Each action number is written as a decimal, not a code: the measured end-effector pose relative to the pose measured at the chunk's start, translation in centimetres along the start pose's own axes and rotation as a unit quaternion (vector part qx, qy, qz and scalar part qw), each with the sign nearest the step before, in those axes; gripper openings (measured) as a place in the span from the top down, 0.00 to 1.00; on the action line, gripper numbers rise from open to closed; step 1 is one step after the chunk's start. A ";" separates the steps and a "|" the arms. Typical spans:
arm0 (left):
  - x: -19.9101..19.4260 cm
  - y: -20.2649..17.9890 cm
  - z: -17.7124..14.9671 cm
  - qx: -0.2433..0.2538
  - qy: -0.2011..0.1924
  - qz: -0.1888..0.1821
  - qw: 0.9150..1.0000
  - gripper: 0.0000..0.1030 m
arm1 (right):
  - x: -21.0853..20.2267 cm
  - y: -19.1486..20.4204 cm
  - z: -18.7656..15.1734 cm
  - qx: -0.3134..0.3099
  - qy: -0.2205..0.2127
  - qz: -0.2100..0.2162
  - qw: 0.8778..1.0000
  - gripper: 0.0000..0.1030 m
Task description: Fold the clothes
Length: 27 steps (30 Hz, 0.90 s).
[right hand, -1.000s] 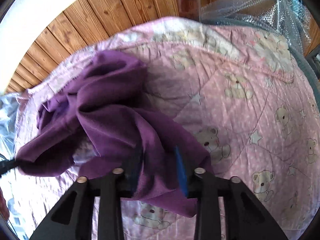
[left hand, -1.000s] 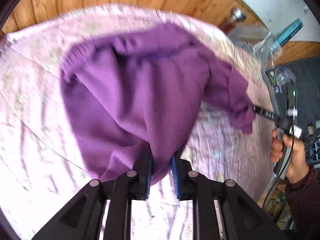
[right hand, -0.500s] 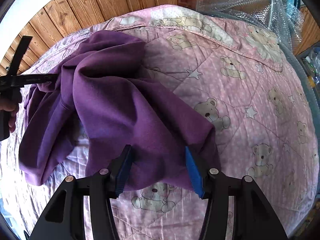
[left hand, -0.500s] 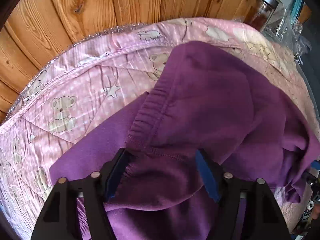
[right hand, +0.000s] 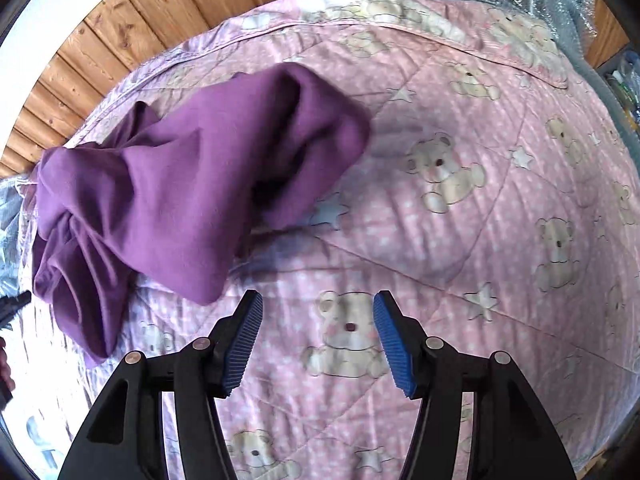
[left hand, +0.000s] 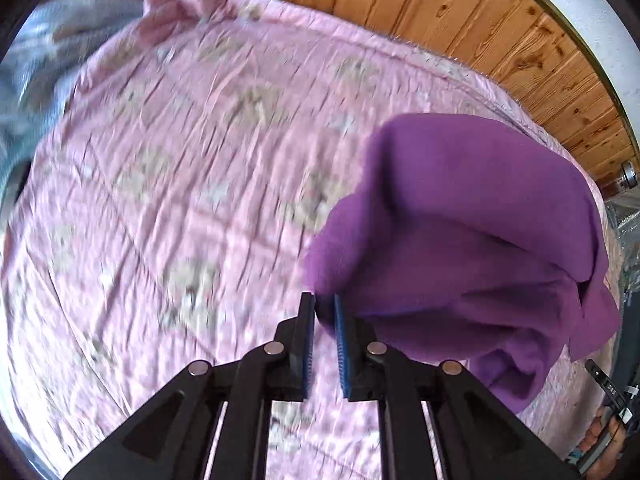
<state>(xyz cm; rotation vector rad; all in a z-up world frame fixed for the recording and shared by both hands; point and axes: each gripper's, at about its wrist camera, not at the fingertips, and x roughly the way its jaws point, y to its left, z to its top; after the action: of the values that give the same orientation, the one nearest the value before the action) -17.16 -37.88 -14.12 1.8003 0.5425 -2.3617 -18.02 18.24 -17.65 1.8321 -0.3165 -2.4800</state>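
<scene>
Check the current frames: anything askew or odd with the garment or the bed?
The purple garment is bunched and twisted in a heap, not flat, on the pink bear-print quilt. The left gripper pinches one edge of it; the right gripper is open, holding nothing. No damage or spills visible.

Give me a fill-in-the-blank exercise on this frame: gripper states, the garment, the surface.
1. The left gripper is shut on a ____ garment.
2. The right gripper is ____, with nothing between its fingers.
3. The pink quilt is printed with stars and teddy ____.
4. Behind the quilt stands a wall of ____ planks.

Missing words: purple; open; bears; wooden
</scene>
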 end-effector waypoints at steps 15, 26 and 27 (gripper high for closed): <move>4.2 -6.3 10.9 0.041 -0.028 -0.083 0.995 0.29 | -1.2 -4.1 8.0 0.141 -0.052 0.033 0.988 0.41; -1.7 -3.6 6.1 0.068 -0.084 -0.119 0.987 0.96 | -0.9 4.2 1.4 -0.061 0.023 0.094 0.993 0.90; -2.5 -1.2 4.2 0.051 -0.080 -0.106 0.990 0.96 | -0.6 5.0 -0.3 -0.083 0.043 0.090 0.992 0.90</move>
<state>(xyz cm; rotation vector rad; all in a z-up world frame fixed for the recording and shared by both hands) -20.62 -38.50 -10.55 1.6435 0.6298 -2.6923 -17.99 13.42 -16.19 1.7535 -0.2494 -2.2303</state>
